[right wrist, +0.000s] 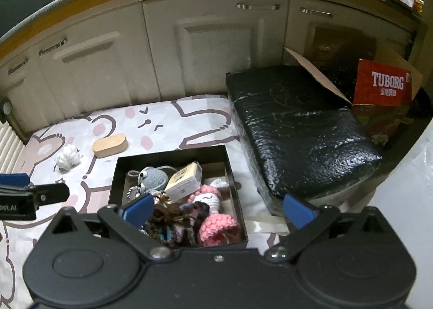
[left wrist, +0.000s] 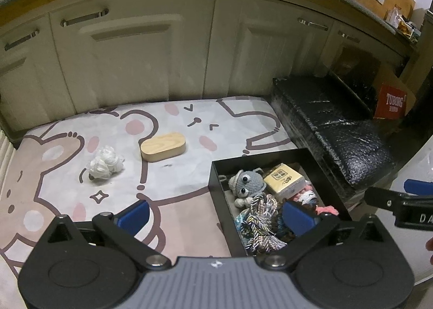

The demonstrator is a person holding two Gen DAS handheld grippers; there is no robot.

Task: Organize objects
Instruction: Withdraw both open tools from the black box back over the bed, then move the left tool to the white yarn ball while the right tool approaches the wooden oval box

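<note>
A black open box (left wrist: 216,184) (right wrist: 113,173) sits on the cartoon-print mat and holds a grey crochet toy (left wrist: 247,181) (right wrist: 151,175), a small cream packet (left wrist: 284,180) (right wrist: 184,180), a braided cord bundle (left wrist: 259,217), a pink crochet doll (right wrist: 213,217) and a brown yarn piece (right wrist: 170,214). A wooden oval case (left wrist: 163,146) (right wrist: 109,145) and a white yarn ball (left wrist: 104,162) (right wrist: 67,158) lie on the mat left of the box. My left gripper (left wrist: 215,215) is open and empty above the box's left wall. My right gripper (right wrist: 217,210) is open and empty above the box.
A black foam-wrapped block (left wrist: 333,130) (right wrist: 297,130) lies right of the mat. A red Tuborg carton (right wrist: 384,84) (left wrist: 393,103) stands behind it. White cabinet doors (left wrist: 135,59) (right wrist: 211,49) close the far side. A radiator (right wrist: 8,146) is at the left.
</note>
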